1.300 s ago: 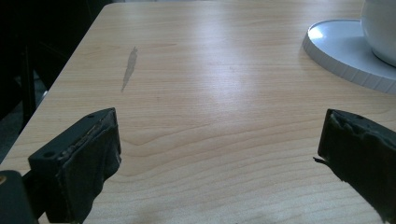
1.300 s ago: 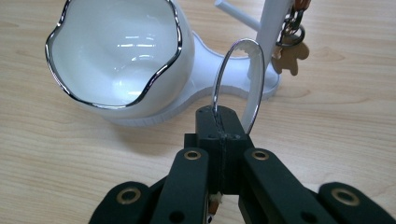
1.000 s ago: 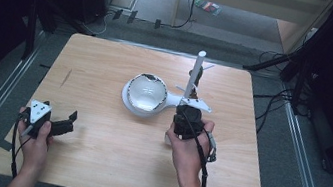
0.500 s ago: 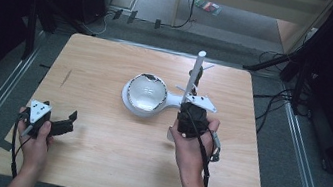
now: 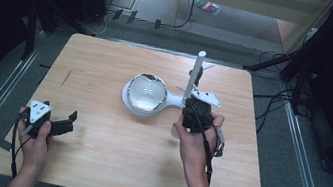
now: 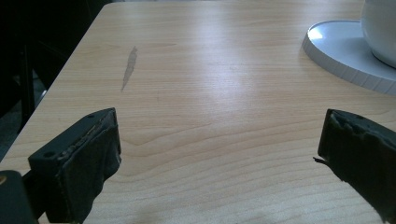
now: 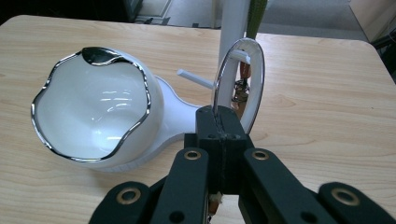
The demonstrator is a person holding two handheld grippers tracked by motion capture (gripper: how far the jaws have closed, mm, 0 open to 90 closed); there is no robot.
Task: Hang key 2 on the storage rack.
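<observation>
A white stand (image 5: 137, 109) rests mid-table, carrying a white bowl (image 5: 145, 91) with a silver wavy rim and an upright white post (image 5: 193, 75). In the right gripper view the bowl (image 7: 93, 107) lies to the left and the post (image 7: 233, 23) rises behind. My right gripper (image 7: 220, 122) is shut on a white hoop with a silver edge (image 7: 254, 88), held upright against the post, its top at a short peg (image 7: 239, 55). Another peg (image 7: 196, 78) sticks out to the left. My left gripper (image 5: 66, 123) rests open near the table's front left, nothing between its jaws (image 6: 219, 154).
A small brownish trinket (image 7: 242, 88) hangs at the post behind the hoop. The stand's flat base (image 6: 341, 51) lies far right of the left gripper. A dark streak (image 6: 129, 67) marks the wooden table (image 5: 92, 163). Cables and metal rails run around the table's edges.
My right gripper has edged slightly to the right and farther in beside the post, still holding the hoop. The left gripper has stayed put.
</observation>
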